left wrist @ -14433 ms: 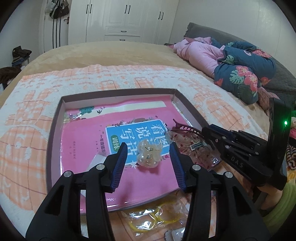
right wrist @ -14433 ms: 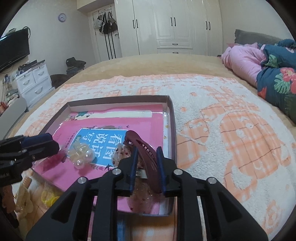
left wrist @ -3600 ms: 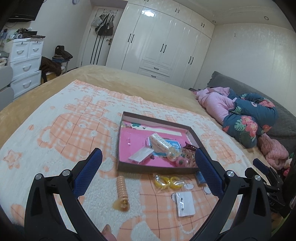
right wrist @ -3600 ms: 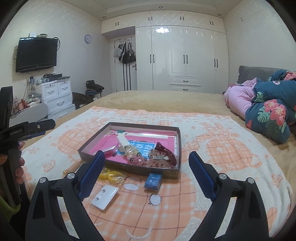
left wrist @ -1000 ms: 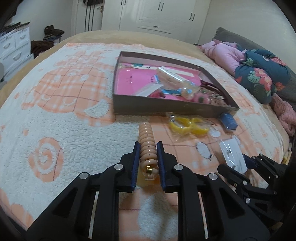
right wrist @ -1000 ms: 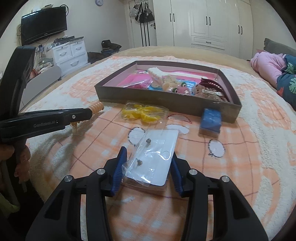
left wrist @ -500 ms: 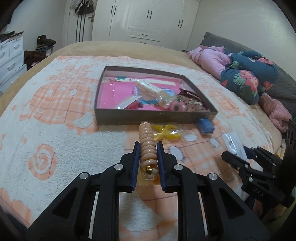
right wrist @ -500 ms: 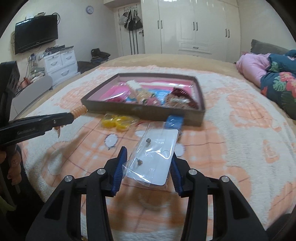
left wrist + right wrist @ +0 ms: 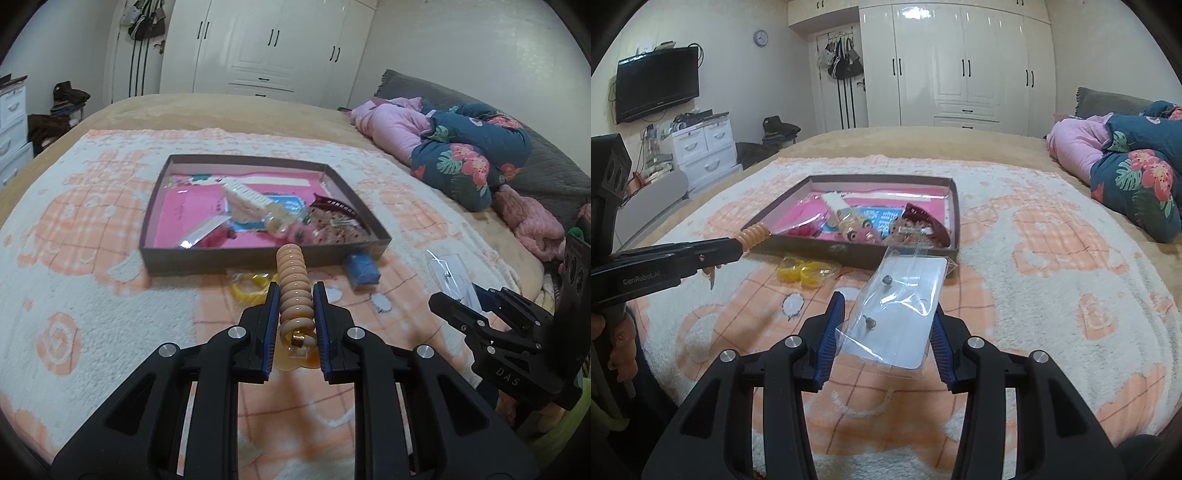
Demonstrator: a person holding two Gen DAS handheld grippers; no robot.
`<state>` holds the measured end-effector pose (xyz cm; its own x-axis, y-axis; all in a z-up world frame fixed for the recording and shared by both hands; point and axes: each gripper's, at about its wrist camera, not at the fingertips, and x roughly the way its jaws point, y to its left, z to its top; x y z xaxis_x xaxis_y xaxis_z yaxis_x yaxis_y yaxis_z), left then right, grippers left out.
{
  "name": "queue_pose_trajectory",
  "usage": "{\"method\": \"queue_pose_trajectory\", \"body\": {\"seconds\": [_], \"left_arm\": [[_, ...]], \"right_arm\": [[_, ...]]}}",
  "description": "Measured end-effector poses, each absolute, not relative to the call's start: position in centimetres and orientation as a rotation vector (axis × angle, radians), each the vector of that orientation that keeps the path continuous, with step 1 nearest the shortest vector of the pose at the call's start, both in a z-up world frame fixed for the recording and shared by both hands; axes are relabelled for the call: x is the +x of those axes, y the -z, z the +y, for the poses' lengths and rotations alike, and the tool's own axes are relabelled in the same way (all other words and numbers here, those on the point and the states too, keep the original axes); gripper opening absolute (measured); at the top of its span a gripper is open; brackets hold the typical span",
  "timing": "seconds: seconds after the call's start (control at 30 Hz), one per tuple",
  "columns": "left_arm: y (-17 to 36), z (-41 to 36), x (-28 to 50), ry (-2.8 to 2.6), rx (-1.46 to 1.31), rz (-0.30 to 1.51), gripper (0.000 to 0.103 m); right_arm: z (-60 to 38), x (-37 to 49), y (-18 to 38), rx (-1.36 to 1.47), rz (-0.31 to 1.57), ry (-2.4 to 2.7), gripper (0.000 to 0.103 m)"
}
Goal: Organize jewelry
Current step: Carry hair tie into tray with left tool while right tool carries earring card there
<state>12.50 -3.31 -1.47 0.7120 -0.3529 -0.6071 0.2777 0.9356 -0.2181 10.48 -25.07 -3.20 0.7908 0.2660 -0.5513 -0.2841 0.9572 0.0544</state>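
My left gripper [image 9: 294, 325] is clamped on the beige spiral hair clip [image 9: 293, 284] and my right gripper [image 9: 886, 325] pinches the bagged earring card [image 9: 899, 310] by its edges, both held above the blanket [image 9: 1052, 295] in front of the brown tray [image 9: 955, 210]. I should carry each over the near wall and lower it into a bare patch of the pink lining. I'd release the slippery bag low so it doesn't slide out.

Left hand-held gripper [image 9: 295, 325] clamped; right hand-held gripper [image 9: 886, 325] gripping
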Motion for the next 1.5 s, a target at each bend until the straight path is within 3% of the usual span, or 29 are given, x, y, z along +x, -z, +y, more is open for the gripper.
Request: {"method": "queue_pose_trajectory", "body": {"seconds": [0.77, 1.5], "left_arm": [[-1.8, -5.4, 19.4, 0.39, -0.091, 0.622, 0.012], [2.0, -0.6, 26.4, 0.251, -0.169, 0.69, 0.012]], "right_arm": [[-26.9, 15.8, -0.4, -0.031, 0.528, -0.246, 0.043], [-24.1, 25.7, 1.8, -0.059, 0.588, -0.241, 0.043]]}}
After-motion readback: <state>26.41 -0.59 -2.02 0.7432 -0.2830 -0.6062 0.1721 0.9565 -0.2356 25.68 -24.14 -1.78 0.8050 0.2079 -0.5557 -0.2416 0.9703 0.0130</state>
